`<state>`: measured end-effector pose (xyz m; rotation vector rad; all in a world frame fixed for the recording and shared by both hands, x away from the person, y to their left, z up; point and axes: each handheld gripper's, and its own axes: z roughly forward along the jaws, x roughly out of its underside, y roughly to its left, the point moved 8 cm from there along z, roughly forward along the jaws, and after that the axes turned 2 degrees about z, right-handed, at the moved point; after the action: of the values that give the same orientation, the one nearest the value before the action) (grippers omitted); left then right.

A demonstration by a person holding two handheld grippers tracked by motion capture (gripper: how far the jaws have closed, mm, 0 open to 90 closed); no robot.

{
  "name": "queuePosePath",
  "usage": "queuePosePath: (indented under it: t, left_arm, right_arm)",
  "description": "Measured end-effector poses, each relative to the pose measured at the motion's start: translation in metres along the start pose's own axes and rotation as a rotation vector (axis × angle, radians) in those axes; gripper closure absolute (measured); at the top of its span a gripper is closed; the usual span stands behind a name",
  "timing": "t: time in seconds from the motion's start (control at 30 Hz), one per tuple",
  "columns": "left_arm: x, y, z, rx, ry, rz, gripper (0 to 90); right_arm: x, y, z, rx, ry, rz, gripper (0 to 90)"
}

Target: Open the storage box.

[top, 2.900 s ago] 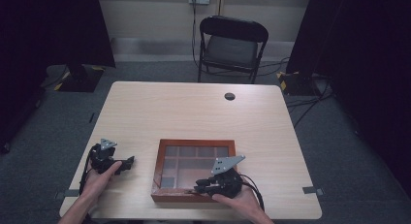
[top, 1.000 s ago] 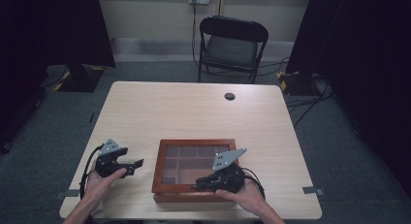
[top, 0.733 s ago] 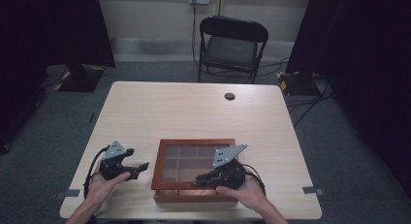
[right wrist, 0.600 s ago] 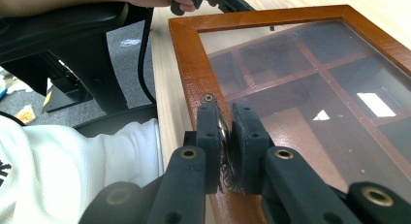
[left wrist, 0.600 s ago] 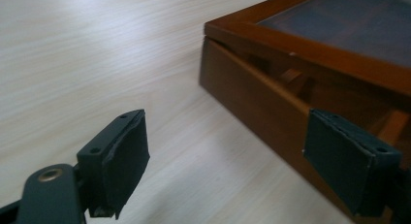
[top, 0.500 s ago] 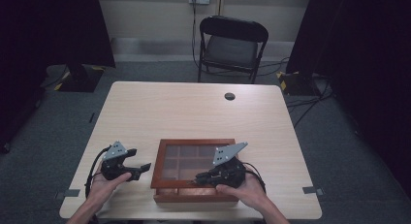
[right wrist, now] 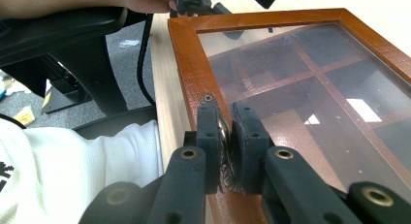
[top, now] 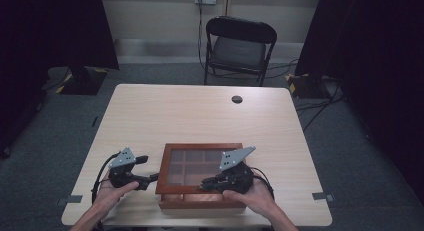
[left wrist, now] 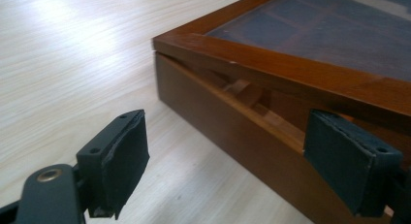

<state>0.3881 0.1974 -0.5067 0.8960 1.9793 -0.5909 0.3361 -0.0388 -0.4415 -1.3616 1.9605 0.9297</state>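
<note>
A brown wooden box (top: 200, 147) with a glass lid over several compartments sits near the table's front edge. My right gripper (top: 206, 183) lies over the lid's front rail, shut on a small metal clasp (right wrist: 224, 132) on the lid frame (right wrist: 191, 73). My left gripper (top: 150, 179) is at the box's left side, open, with its pads (left wrist: 123, 158) spread across the side wall (left wrist: 232, 132) and not touching it. There the lid (left wrist: 271, 64) stands slightly lifted, leaving a narrow gap above the base.
A black folding chair (top: 239, 45) stands beyond the far edge of the table (top: 200, 111). A small black round cap (top: 237, 99) sits in the tabletop at the back. A white sleeve (right wrist: 72, 180) and black cables lie off the table's front edge.
My left gripper has moved right, from open tabletop up to the box's left side. The right gripper has stayed on the lid's front rail, shifting only slightly.
</note>
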Motion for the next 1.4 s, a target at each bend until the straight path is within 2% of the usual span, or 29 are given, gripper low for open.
queuePosePath:
  t: [0.07,0.2,0.23,0.33,0.4,0.43,0.5,0.53,0.57,0.67,0.7,0.73,0.8,0.9,1.0,1.03,1.07,1.13,1.17,1.33,1.4]
  left_arm:
    - [0.000,-0.004,0.003,0.028,0.007,0.005,15.7]
    - [0.000,-0.011,0.007,0.037,0.018,0.027,15.8]
    - [0.000,-0.012,0.008,0.045,0.016,0.018,15.8]
    - [-0.001,-0.012,0.009,0.040,0.018,0.027,16.2]
    - [-0.001,-0.011,0.009,0.041,0.013,0.022,16.4]
    - [-0.002,-0.010,0.008,0.031,0.007,0.013,18.1]
    - [-0.003,-0.008,0.007,0.024,-0.001,0.028,18.0]
    - [-0.003,-0.008,0.007,0.024,-0.001,0.028,18.1]
    - [-0.004,-0.008,0.007,0.022,-0.006,0.026,18.2]
    - [-0.006,-0.008,0.006,0.023,-0.019,0.025,18.6]
    - [-0.007,-0.008,0.005,0.022,-0.022,0.027,18.7]
    - [-0.008,-0.008,0.004,0.024,-0.027,0.023,18.9]
    - [-0.009,-0.008,0.004,0.025,-0.031,0.019,19.1]
    - [-0.011,-0.009,0.002,0.022,-0.034,0.031,22.0]
    - [-0.013,-0.010,0.001,0.028,-0.040,0.039,21.2]
    - [-0.016,-0.011,0.001,0.039,-0.061,0.024,20.7]
    - [-0.016,-0.011,0.001,0.039,-0.061,0.024,19.8]
    - [-0.020,-0.014,0.000,0.042,-0.067,0.030,19.4]
    - [-0.022,-0.017,0.001,0.051,-0.074,0.038,19.2]
    - [-0.028,-0.028,0.001,0.070,-0.087,0.067,19.1]
    - [-0.029,-0.028,0.001,0.069,-0.083,0.072,19.0]
  right_arm:
    - [0.000,0.000,0.000,0.000,-0.001,0.002,83.1]
    - [0.001,0.000,0.001,-0.002,-0.002,0.001,83.1]
    - [0.001,0.000,0.001,-0.003,-0.002,0.002,83.1]
    - [0.001,0.000,0.001,-0.001,-0.005,0.006,82.8]
    - [0.002,-0.001,0.001,-0.014,-0.003,0.031,81.6]
    - [0.002,-0.003,0.000,0.007,-0.019,0.037,74.0]
    - [0.001,-0.005,-0.002,0.021,-0.029,0.041,69.4]
    - [0.001,-0.005,-0.002,0.021,-0.029,0.041,69.4]
    - [-0.001,-0.006,-0.005,0.024,-0.043,0.046,63.4]
    - [-0.002,-0.008,-0.011,0.041,-0.054,0.048,59.2]
    - [-0.002,-0.012,-0.017,0.064,-0.065,0.060,52.8]
    - [-0.002,-0.014,-0.020,0.074,-0.079,0.065,50.3]
    - [-0.002,-0.015,-0.022,0.075,-0.094,0.074,48.9]
    - [0.003,-0.019,-0.030,0.090,-0.120,0.092,39.6]
    - [0.004,-0.020,-0.033,0.086,-0.135,0.102,36.8]
    - [0.006,-0.022,-0.036,0.092,-0.142,0.107,33.9]
    - [0.006,-0.022,-0.036,0.092,-0.142,0.107,33.9]
    - [0.007,-0.023,-0.038,0.098,-0.149,0.117,30.5]
    - [0.007,-0.024,-0.042,0.096,-0.176,0.117,29.6]
    - [0.006,-0.027,-0.052,0.111,-0.206,0.113,27.8]
    - [0.007,-0.027,-0.054,0.116,-0.209,0.115,27.4]
